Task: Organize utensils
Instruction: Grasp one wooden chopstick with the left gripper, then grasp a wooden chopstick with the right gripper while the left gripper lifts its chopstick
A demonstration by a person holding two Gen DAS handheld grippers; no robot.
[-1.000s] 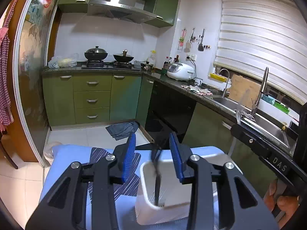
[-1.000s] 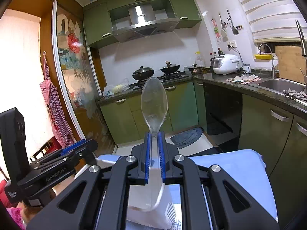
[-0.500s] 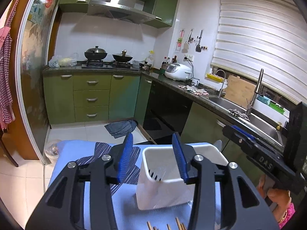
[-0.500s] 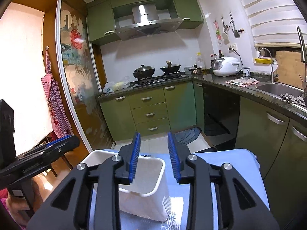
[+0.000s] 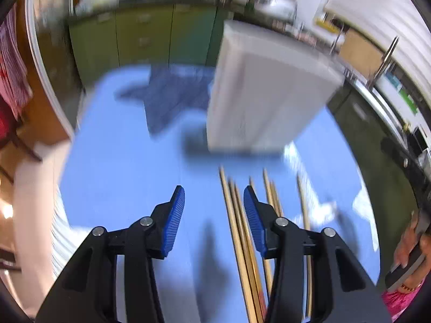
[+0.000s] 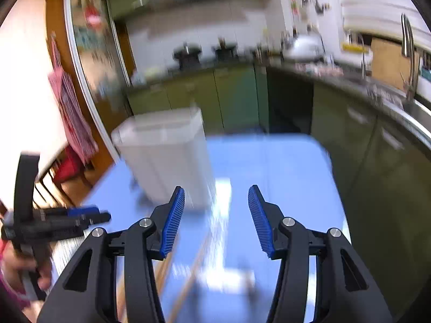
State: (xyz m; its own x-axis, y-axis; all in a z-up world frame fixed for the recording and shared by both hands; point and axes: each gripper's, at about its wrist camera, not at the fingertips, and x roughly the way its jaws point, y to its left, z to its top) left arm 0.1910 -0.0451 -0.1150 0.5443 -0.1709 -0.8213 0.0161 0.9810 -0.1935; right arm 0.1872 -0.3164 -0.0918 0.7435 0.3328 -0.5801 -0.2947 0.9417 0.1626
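Wooden chopsticks (image 5: 237, 231) lie side by side on the blue tabletop (image 5: 121, 161), their tips aimed at a white utensil holder (image 5: 266, 94) that stands upright a little beyond them. In the left wrist view the left gripper (image 5: 214, 212) hangs tilted down over the sticks: several of them run between its blue pads (image 5: 175, 220) and under the right-hand one, yet the pads press on nothing, so the jaws stand spread and have just been opening a little further. Whether the pads touch the cloth cannot be told through the blur. The right gripper (image 6: 216, 212) hovers over bare blue cloth just beside the holder (image 6: 167, 156), which sits to the left of its fingers; its jaws have just been opening wide and nothing is between them. One pale stick (image 6: 188, 282) shows slanting below that gripper in the right wrist view, and a white patch of paper or glare (image 6: 223, 215) streaks the cloth under it. A darker blue patterned cloth (image 5: 172, 94) lies on the far side of the tabletop, left of the holder. At the edges, a person's hand (image 5: 409, 255) grips the handle of the other tool. Green kitchen cabinets (image 6: 215, 97), a stove with pots (image 6: 188, 53) and a sink tap (image 6: 406, 37) ring the scene, all smeared by motion.
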